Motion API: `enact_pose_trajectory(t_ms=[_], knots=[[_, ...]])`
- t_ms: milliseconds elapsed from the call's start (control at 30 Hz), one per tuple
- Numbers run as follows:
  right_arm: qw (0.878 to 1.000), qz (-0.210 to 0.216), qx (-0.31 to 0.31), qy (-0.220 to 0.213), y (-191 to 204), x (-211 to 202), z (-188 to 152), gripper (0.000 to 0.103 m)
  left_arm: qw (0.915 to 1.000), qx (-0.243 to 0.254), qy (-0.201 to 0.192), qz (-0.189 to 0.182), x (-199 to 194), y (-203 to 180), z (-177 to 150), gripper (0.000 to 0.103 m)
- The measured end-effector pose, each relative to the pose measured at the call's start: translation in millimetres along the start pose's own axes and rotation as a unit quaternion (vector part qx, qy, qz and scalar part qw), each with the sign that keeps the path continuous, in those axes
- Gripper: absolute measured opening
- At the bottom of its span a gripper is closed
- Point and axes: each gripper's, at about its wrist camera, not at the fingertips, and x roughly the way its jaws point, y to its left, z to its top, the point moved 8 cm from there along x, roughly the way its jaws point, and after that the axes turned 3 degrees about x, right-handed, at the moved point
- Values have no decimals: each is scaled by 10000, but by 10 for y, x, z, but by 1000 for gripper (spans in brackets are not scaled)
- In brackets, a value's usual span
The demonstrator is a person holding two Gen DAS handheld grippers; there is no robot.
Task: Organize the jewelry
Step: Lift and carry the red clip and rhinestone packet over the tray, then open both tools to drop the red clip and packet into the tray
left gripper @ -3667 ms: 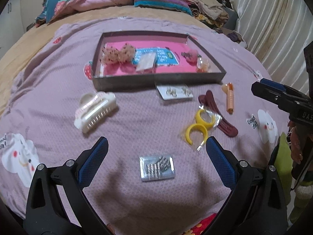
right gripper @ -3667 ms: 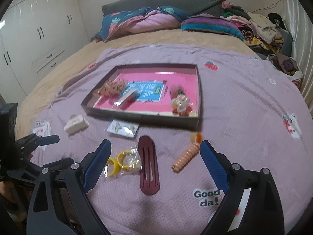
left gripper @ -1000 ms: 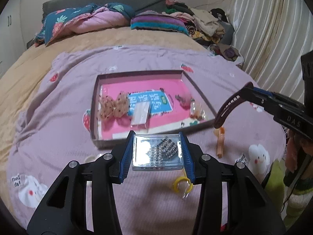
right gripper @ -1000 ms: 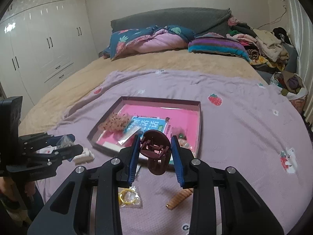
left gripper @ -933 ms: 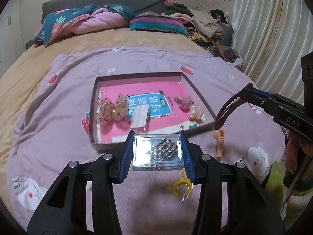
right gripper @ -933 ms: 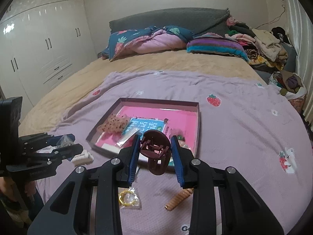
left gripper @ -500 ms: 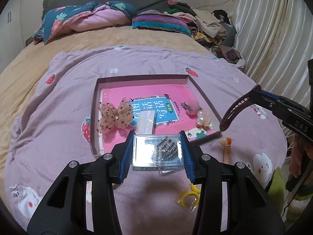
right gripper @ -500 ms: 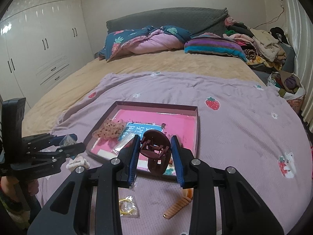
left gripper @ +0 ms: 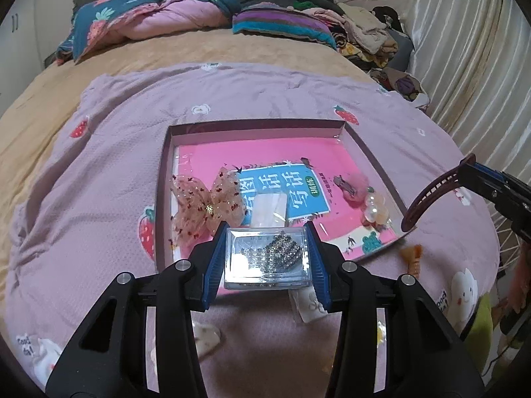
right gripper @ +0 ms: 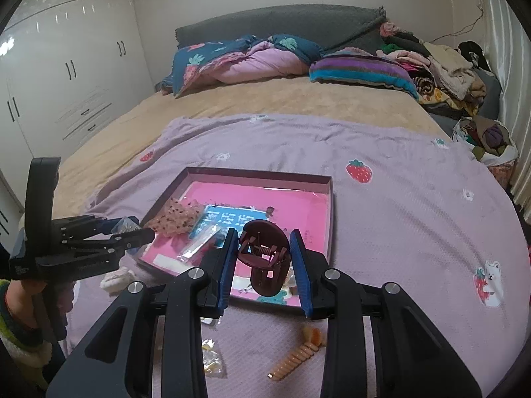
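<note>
**Both grippers loaded, hanging over the near edge of the tray**

I start with the lilac blanket spread across the bed; everything sits on it. In the middle lies the shallow tray with its pink lining, already holding a sheer spotted bow, a small clear packet, a fuzzy pink clip and a cluster of pearly beads near its right wall.

My right gripper is clenched on a dark red claw clip, pinched across its hinge end with the spring facing me and the teeth hanging down, above the tray's near edge. I judge the clip stiff and light but sprung: squeezing the levers would open it, so the sides of the hinge body are the safer place to hold.

My left gripper grips a clear plastic case of sparkly rhinestone pieces by its two short sides, held level just over the tray's near left part. The case looks rigid, slick and light; I expect it could slide between the pads if tilted, and the loose contents would shift.

Still out on the blanket: an orange spiral hair clip, a packet with yellow rings and a cream claw clip by the tray's left corner. So I reckon the sorting is roughly half done, with both held items ready to set down inside.
</note>
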Motion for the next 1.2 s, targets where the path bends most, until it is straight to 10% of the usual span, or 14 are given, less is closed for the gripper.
enact_pose_trajectory(t_ms=[1200], knots=[[9918, 36, 265, 1247, -40, 1552, -252, 32, 9987, -152, 478, 50, 701, 372, -54, 37]])
